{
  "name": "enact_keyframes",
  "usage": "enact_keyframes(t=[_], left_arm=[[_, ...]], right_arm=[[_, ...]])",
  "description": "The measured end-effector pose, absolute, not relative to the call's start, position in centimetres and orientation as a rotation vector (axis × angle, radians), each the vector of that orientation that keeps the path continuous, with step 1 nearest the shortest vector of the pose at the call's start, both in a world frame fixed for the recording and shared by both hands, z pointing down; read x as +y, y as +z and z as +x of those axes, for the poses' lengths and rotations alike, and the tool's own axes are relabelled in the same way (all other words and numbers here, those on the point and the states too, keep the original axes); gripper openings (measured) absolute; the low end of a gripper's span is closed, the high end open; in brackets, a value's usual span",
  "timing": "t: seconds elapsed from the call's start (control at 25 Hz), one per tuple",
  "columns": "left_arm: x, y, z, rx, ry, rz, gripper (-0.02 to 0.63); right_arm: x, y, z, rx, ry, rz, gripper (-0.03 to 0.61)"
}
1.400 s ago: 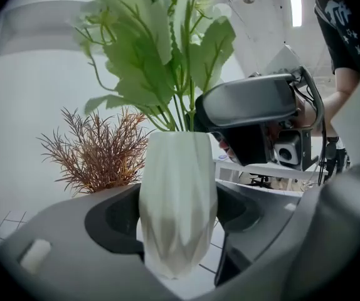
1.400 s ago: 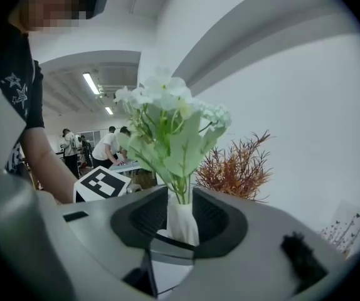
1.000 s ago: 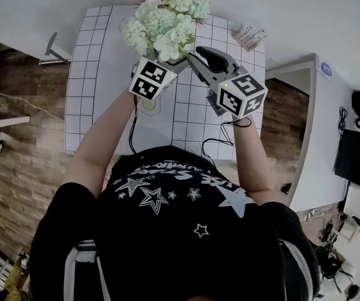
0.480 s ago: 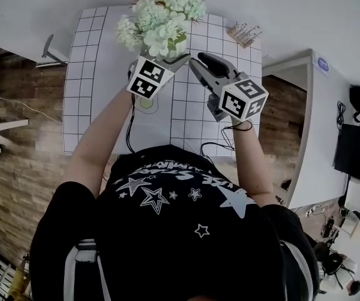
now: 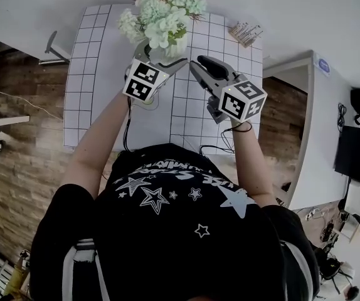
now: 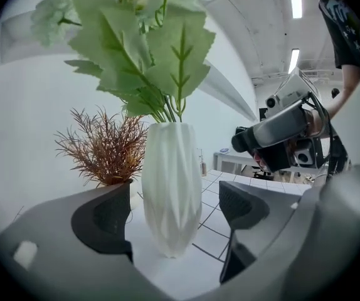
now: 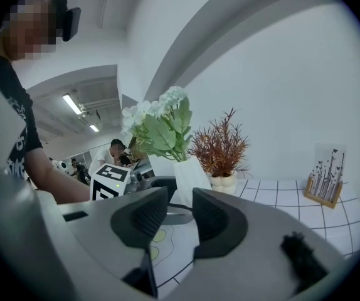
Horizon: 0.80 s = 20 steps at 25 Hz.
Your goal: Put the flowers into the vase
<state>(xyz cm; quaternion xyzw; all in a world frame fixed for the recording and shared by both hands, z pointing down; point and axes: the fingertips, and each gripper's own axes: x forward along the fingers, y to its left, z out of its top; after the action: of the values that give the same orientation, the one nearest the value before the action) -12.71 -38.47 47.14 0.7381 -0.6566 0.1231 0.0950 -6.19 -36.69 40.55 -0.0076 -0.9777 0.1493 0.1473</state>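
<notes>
White gridded table (image 5: 98,74), reddish-brown potted plant (image 6: 105,146), wooden card stand (image 7: 323,182), wood floor (image 5: 17,168)

White gridded table (image 5: 86,74) against a white wall (image 5: 305,11); wood-plank floor (image 5: 17,168) beside.

Just opened wider, left claw (image 6: 174,215) astride untouched faceted white vase (image 6: 170,180) of green-leaved flowers (image 6: 161,49), on white-tiled desk (image 6: 209,217).

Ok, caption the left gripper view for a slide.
Left gripper, jaws just opened wider, frames the white vase holding the flowers.
</notes>
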Motion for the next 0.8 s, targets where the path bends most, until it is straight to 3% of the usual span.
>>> enact_keyframes(t=[0.8], left_arm=[[-27.6,41.4,-10.8,-2.291,0.250,1.901,0.434]], right_arm=[[-33.4,41.1,-4.0,-2.826,0.497,-0.286,0.129]])
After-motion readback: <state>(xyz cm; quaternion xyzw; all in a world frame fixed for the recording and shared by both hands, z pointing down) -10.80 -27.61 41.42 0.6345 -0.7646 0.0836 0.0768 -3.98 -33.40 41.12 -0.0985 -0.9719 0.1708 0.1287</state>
